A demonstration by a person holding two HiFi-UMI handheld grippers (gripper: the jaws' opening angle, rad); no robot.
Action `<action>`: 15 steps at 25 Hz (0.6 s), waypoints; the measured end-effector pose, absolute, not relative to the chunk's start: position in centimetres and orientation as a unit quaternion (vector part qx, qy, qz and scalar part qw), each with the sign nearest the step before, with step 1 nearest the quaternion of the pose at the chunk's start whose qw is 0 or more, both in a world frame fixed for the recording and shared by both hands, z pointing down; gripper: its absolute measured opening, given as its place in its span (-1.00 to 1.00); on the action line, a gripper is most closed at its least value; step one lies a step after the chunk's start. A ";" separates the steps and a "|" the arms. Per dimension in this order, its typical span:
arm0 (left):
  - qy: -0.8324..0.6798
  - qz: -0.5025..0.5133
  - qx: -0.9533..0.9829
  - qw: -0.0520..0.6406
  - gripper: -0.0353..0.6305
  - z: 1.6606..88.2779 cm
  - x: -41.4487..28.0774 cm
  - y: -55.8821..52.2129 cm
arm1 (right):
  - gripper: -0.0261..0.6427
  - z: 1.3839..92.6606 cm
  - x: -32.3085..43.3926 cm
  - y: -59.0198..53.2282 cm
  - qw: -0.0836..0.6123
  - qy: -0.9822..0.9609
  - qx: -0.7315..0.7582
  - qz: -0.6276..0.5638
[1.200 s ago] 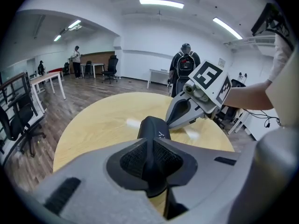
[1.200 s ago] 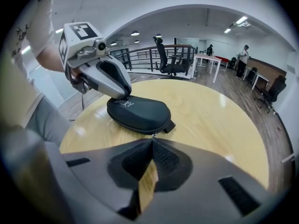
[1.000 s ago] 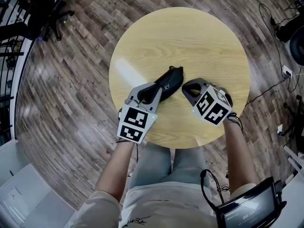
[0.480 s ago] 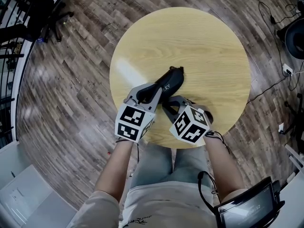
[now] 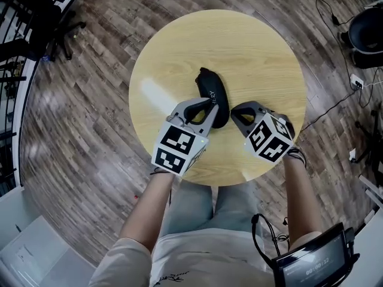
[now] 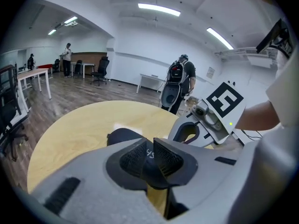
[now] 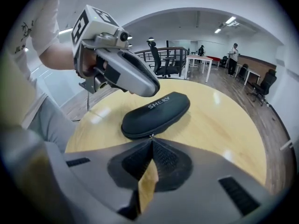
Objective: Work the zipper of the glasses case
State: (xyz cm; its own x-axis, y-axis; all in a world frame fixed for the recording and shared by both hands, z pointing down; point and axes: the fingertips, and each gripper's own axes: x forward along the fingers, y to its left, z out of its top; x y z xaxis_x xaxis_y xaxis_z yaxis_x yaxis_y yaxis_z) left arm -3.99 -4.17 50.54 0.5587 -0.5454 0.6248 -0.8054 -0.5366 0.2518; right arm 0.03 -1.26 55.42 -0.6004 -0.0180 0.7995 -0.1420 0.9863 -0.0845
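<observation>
A black zipped glasses case lies on the round wooden table, its long axis running toward the far left. My left gripper is shut on the case's near end; in the left gripper view the case sits between the pads. My right gripper is at the case's right side with its jaws shut. In the right gripper view its tips meet at the case's zipper seam, where a small silvery pull shows. The left gripper hangs over the case's far end there.
The table's near edge is right under both grippers. Office chairs stand on the wood floor at far left, cables and a socket at right. A screen hangs at the person's hip. People stand far off in the room.
The case has swung from pointing far right to pointing far left, still held by the left gripper. The right gripper went to the case's near end, then back out to its right side.
</observation>
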 end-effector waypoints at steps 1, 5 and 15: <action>-0.392 0.252 0.846 0.259 -0.76 50.6 -3.1 -4.5 | -0.92 55.3 0.3 -1.8 0.442 -0.893 0.049 0.070; -0.362 0.309 0.849 0.229 -0.76 52.4 -1.0 -5.0 | -0.92 55.3 0.9 -2.8 0.440 -0.894 0.051 0.071; -0.340 0.305 0.860 0.226 -0.84 52.9 -0.1 -6.1 | -0.92 56.5 2.0 1.3 0.449 -0.887 0.045 0.099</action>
State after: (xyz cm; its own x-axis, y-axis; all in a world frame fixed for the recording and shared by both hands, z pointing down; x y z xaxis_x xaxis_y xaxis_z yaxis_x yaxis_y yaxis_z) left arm -0.13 -6.09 52.94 0.5820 -0.4477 0.6789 -0.7235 -0.6662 0.1809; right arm 2.02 1.31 56.55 -0.5933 0.0096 0.8049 -0.1685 0.9763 -0.1358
